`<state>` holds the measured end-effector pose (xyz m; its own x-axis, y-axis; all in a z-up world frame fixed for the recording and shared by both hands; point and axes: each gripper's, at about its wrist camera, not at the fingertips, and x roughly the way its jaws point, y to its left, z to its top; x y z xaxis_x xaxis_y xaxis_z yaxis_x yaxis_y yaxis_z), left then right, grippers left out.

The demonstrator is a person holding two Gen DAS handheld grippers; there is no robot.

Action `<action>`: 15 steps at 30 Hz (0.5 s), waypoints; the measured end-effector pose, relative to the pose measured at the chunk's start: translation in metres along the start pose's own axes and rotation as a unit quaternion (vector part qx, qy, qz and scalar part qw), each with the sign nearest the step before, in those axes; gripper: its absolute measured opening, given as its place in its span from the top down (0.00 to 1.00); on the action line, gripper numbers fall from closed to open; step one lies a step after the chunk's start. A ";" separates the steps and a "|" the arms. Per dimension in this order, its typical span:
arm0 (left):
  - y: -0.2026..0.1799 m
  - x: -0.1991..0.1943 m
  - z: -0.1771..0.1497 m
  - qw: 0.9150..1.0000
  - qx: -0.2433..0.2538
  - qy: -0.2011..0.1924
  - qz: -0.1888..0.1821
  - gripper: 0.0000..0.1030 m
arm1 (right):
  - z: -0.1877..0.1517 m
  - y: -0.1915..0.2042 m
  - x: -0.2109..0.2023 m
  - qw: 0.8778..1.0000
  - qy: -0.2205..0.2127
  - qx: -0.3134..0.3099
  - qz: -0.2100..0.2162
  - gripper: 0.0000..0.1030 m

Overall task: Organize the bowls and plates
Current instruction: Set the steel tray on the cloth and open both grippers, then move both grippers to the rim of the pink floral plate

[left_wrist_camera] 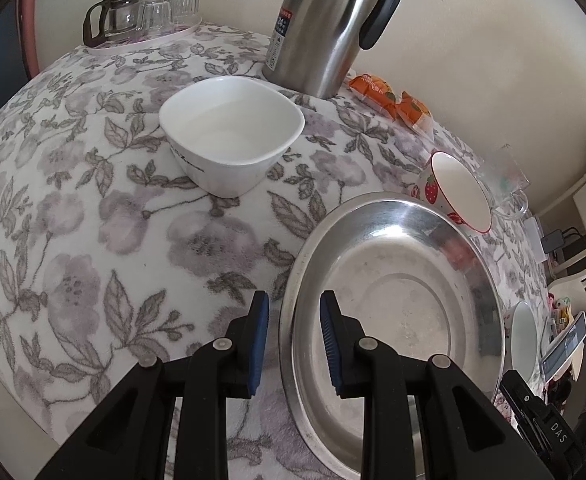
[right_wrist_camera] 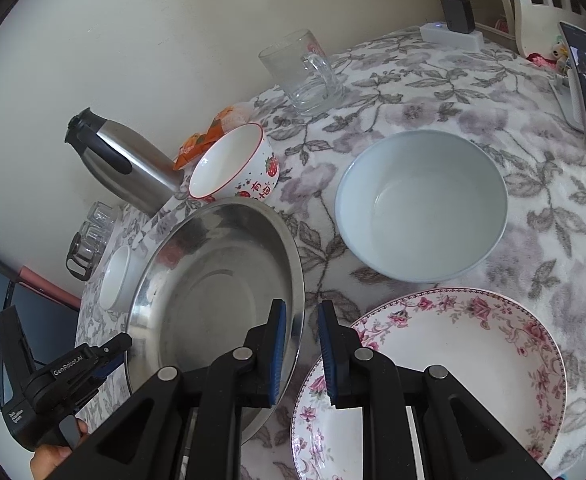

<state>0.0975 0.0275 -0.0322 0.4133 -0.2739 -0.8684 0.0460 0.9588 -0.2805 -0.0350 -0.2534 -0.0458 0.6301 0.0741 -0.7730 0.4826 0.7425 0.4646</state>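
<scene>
While both grippers straddle the steel plate (left_wrist_camera: 393,300) rim | your left gripper (left_wrist_camera: 295,344) and right gripper (right_wrist_camera: 299,350) stand narrowly parted, gripping nothing | presumably ready for a two-sided lift.

My left view cuts the steel pan (left_wrist_camera: 393,300) at the bottom edge and the kettle (left_wrist_camera: 333,20) at the top. The small white bowl (left_wrist_camera: 523,334) shows only partly behind the pan's rim. My right view crops the floral plate (right_wrist_camera: 453,368) at the bottom; the square bowl (right_wrist_camera: 115,280) is half hidden behind the pan.
</scene>
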 end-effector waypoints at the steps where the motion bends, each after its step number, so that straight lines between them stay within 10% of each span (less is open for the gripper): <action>1: -0.001 -0.001 0.000 1.000 0.003 -0.001 0.004 0.74 | 0.000 0.002 0.000 1.000 0.000 -0.005 -0.003 0.81; 12: -0.012 -0.007 -0.004 0.997 0.046 -0.018 0.060 0.20 | -0.008 0.024 0.004 0.996 0.000 -0.080 -0.042 0.58; 15: -0.014 -0.009 -0.007 0.995 0.058 -0.027 0.076 0.19 | -0.012 0.031 0.003 0.994 -0.008 -0.098 -0.054 0.42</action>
<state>0.0865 0.0159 -0.0232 0.4723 -0.1229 -0.8728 0.0821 0.9921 -0.0953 -0.0255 -0.2224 -0.0394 0.5911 -0.0233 -0.8063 0.4220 0.8608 0.2845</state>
